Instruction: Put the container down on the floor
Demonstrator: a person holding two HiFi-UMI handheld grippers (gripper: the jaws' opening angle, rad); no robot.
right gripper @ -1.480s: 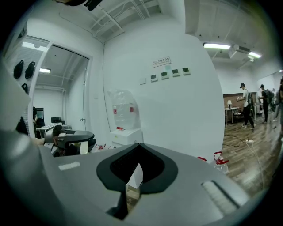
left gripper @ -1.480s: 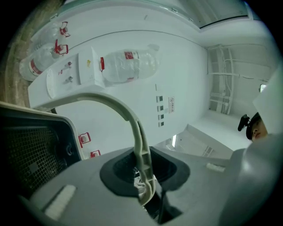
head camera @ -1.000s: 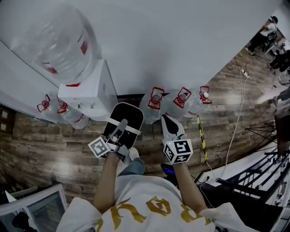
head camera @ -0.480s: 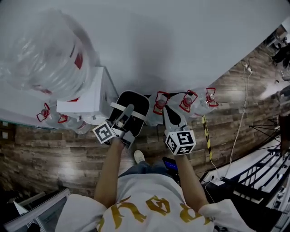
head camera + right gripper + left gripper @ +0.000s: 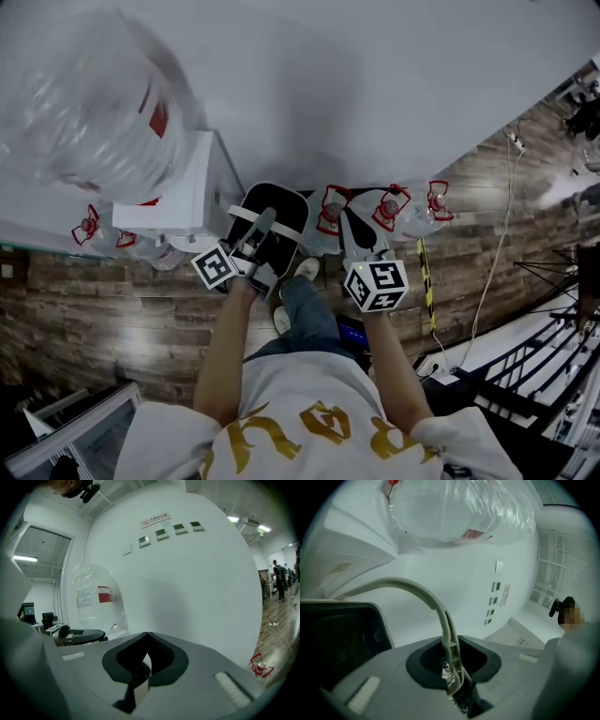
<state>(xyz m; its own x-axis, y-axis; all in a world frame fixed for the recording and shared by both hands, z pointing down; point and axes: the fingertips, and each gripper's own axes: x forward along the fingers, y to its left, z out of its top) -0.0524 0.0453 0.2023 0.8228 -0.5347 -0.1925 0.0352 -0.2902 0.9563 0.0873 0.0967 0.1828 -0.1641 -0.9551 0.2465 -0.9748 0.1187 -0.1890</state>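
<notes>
The container (image 5: 281, 214) is a black oval tub with a pale bail handle (image 5: 253, 218), held up in the air in front of the white wall. My left gripper (image 5: 265, 221) is shut on that handle. In the left gripper view the handle (image 5: 423, 591) arches from the tub's dark rim (image 5: 340, 637) down into the left gripper (image 5: 453, 679). My right gripper (image 5: 352, 228) hangs beside the tub on its right, shut, with nothing in it. From the right gripper (image 5: 142, 666), the tub (image 5: 82, 635) shows off to the left.
A white water dispenser (image 5: 178, 202) with a big clear jug (image 5: 84, 103) stands just left of the tub. Several red-capped water bottles (image 5: 389, 208) line the wall on the wood floor (image 5: 122, 319). A white cable (image 5: 487, 267) and striped tape (image 5: 424, 272) lie at right.
Both grippers and the tub have shifted slightly up and toward the wall. The person's leg and shoe have stepped forward beneath them. Both grips are unchanged.
</notes>
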